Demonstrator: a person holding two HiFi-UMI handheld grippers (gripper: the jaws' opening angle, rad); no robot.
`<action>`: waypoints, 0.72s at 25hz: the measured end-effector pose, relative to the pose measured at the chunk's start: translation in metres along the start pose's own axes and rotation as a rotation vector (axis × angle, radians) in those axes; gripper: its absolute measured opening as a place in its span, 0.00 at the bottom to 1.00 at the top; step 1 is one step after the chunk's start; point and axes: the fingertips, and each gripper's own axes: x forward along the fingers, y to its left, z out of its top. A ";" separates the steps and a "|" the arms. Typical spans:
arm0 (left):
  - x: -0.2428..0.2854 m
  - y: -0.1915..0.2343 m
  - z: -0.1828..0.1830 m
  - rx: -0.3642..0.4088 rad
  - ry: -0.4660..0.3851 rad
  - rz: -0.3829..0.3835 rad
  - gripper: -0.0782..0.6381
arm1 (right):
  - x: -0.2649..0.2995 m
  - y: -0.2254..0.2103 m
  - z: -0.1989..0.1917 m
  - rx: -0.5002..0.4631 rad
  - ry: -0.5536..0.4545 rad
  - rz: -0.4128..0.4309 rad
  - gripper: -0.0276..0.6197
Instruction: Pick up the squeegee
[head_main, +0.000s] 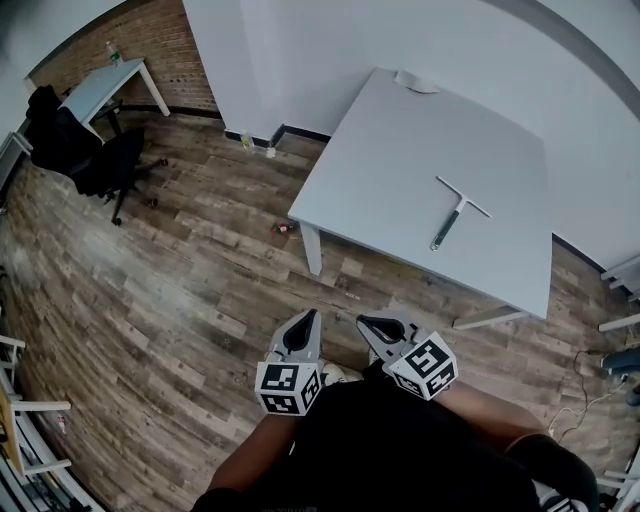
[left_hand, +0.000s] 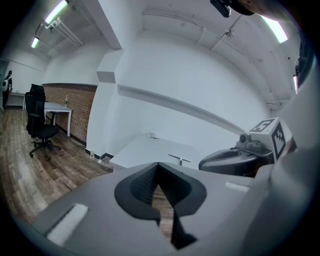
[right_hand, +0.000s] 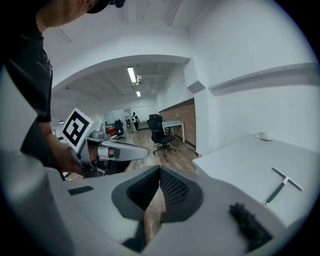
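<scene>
The squeegee (head_main: 455, 212), a thin metal handle with a crossbar at its far end, lies flat on the white table (head_main: 400, 160). It shows small in the left gripper view (left_hand: 179, 159) and at the lower right of the right gripper view (right_hand: 281, 184). Both grippers hover side by side over the wooden floor, well short of the table and close to the person's body. My left gripper (head_main: 306, 322) (left_hand: 159, 165) has its jaws together with nothing between them. My right gripper (head_main: 372, 326) (right_hand: 160, 169) is shut and empty too.
A black office chair (head_main: 110, 165) and a small white desk (head_main: 100, 85) stand at the far left by the brick wall. A white object (head_main: 415, 82) rests at the table's far corner. A small red thing (head_main: 285, 228) lies on the floor near the table leg.
</scene>
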 end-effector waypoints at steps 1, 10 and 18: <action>0.002 0.001 -0.001 0.001 0.005 -0.004 0.12 | -0.001 -0.002 -0.001 0.008 -0.001 -0.012 0.05; 0.028 -0.023 -0.007 0.035 0.077 -0.083 0.12 | -0.019 -0.046 -0.010 0.147 -0.043 -0.113 0.05; 0.043 -0.015 -0.008 0.040 0.092 -0.052 0.12 | -0.012 -0.067 -0.009 0.161 -0.057 -0.104 0.05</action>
